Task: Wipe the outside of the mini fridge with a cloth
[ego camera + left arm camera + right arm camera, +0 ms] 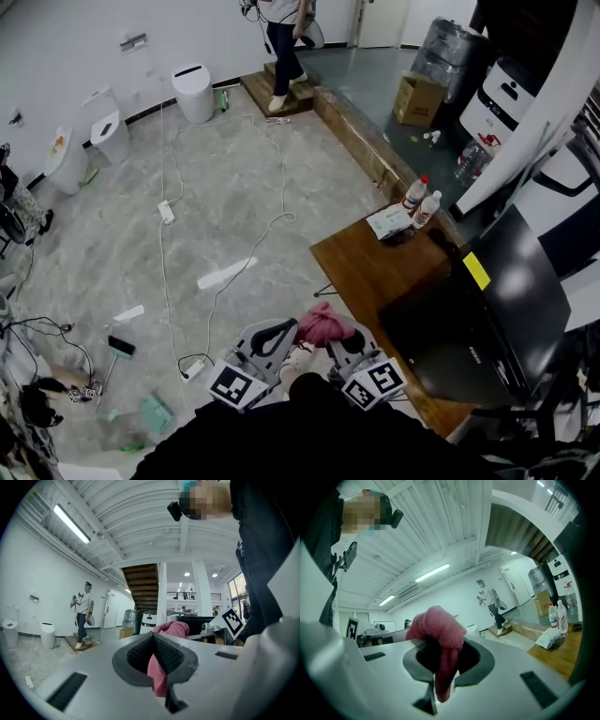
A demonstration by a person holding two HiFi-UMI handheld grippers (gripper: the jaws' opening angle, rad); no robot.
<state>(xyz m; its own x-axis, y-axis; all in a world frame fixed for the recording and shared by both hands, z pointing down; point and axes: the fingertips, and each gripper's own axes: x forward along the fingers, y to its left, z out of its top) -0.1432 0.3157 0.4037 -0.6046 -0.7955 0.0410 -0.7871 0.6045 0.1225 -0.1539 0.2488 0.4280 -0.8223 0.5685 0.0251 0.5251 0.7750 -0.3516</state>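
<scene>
Your left tool (pixel 279 336) is shut tight on the soft pink cloth (pixel 323 324). Your right tool (pixel 343 341) is pinching the same cloth too. The shiny black mini fridge (pixel 487 309) sits on the brown wooden bench (pixel 361 258), off to your right. The cloth is not touching it yet.

If both tools pull apart, the cloth may slip out of one and fall on the floor. I think one tool should let go first. Watch the two clear plastic bottles (pixel 427 208) at the far end of the bench. A big swing could knock them over. The white cables (pixel 281 217) on the grey floor could trip you.

The bench edge is close to your tools. There is open floor on your left.
</scene>
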